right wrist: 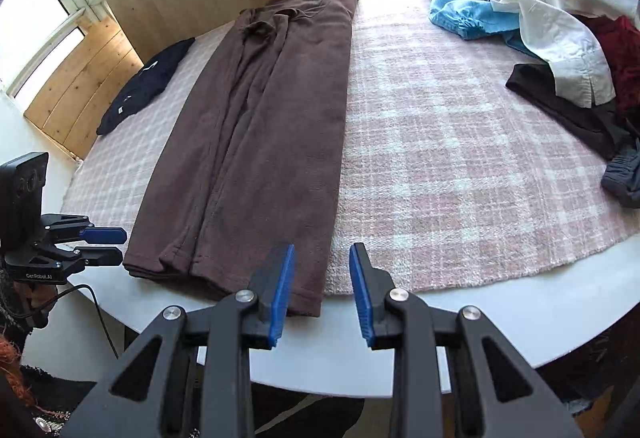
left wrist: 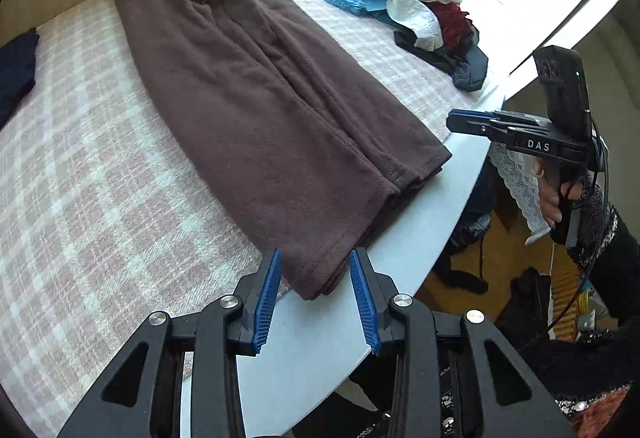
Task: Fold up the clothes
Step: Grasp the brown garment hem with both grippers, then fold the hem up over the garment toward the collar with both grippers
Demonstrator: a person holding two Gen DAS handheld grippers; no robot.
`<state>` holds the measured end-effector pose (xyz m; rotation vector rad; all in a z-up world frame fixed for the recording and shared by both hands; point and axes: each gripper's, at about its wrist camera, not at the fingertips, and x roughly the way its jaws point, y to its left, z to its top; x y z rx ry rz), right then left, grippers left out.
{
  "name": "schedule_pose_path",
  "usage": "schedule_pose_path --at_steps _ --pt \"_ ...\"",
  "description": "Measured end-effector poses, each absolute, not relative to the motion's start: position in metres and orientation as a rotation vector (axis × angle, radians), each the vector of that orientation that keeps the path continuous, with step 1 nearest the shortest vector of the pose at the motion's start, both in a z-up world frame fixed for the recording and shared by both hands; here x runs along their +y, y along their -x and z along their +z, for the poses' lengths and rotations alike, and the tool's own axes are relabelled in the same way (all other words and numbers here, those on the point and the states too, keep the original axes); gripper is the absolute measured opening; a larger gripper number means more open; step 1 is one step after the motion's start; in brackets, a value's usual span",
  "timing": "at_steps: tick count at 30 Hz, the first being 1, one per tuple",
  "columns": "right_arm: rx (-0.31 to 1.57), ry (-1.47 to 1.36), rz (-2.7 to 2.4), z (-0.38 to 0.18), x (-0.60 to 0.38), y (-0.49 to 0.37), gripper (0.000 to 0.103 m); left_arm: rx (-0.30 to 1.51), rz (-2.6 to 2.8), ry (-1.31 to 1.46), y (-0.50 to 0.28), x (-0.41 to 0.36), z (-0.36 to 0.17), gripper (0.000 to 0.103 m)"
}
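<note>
A long brown garment (left wrist: 260,98) (right wrist: 260,118) lies folded lengthwise on a pink plaid cloth (left wrist: 80,178) (right wrist: 440,138); its hem reaches the table's near edge. My left gripper (left wrist: 316,258) (right wrist: 102,247) is open, its blue pads either side of the hem's near-left corner and just short of it. My right gripper (right wrist: 320,254) (left wrist: 460,120) is open too, hovering at the hem's right corner with nothing between its fingers. In the left wrist view a hand (left wrist: 548,198) holds the right gripper beside the table edge.
A loose pile of clothes (left wrist: 408,2) (right wrist: 552,18), white, blue, red and black, fills the far right of the cloth. A dark navy garment (left wrist: 16,70) (right wrist: 148,86) lies at the left. The white table rim (left wrist: 320,338) (right wrist: 480,318) runs along the front. More clothes lie on the floor (left wrist: 520,278).
</note>
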<state>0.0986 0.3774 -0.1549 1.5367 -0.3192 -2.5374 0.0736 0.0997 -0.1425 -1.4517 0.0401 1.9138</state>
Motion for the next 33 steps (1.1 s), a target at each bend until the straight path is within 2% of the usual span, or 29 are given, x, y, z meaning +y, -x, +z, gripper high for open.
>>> schedule_pose_path --at_steps 3,5,7,10,11,12,13,14,16,17,20,23,28,33 --pt "-0.354 -1.591 -2.488 -0.171 0.376 -0.097 0.030 -0.026 1.924 1.541 -0.067 0.104 -0.157 0.034" --pt "-0.352 -1.610 -2.458 -0.176 0.372 -0.098 0.032 -0.008 1.917 1.576 -0.069 0.112 -0.164 0.037" --pt "-0.287 -1.596 -2.442 -0.175 0.363 -0.101 0.043 0.028 1.914 1.578 -0.072 0.117 -0.165 0.041" --pt "-0.195 -1.586 -2.413 -0.174 0.353 -0.106 0.044 0.071 1.908 1.576 -0.074 0.122 -0.165 0.042" --pt "-0.193 -1.584 -2.406 -0.174 0.352 -0.105 0.043 0.082 1.905 1.575 -0.074 0.123 -0.165 0.042" --pt "-0.192 -1.582 -2.399 -0.174 0.352 -0.105 0.038 0.094 1.903 1.572 -0.074 0.124 -0.165 0.040" --pt "-0.210 -1.585 -2.388 -0.174 0.354 -0.104 0.028 0.106 1.901 1.568 -0.074 0.125 -0.165 0.029" --pt "-0.245 -1.591 -2.373 -0.175 0.357 -0.102 0.027 0.110 1.896 1.563 -0.074 0.125 -0.165 0.025" --pt "-0.331 -1.604 -2.341 -0.174 0.367 -0.100 0.014 0.093 1.883 1.548 -0.072 0.122 -0.161 0.013" --pt "-0.396 -1.595 -2.325 -0.171 0.373 -0.099 0.012 0.066 1.877 1.539 -0.070 0.118 -0.156 0.012" --pt "-0.620 -1.518 -2.283 -0.154 0.391 -0.100 0.012 -0.013 1.859 1.509 -0.065 0.107 -0.143 0.010" --pt "-0.715 -1.403 -2.291 -0.124 0.398 -0.098 0.012 -0.090 1.840 1.479 -0.060 0.095 -0.129 0.010" --pt "-0.789 -1.254 -2.288 -0.076 0.405 -0.066 0.012 -0.237 1.855 1.424 -0.020 0.081 -0.101 0.010" --pt "-0.816 -1.172 -2.278 -0.049 0.407 0.008 0.012 -0.338 1.905 1.365 0.039 0.078 -0.076 0.010"
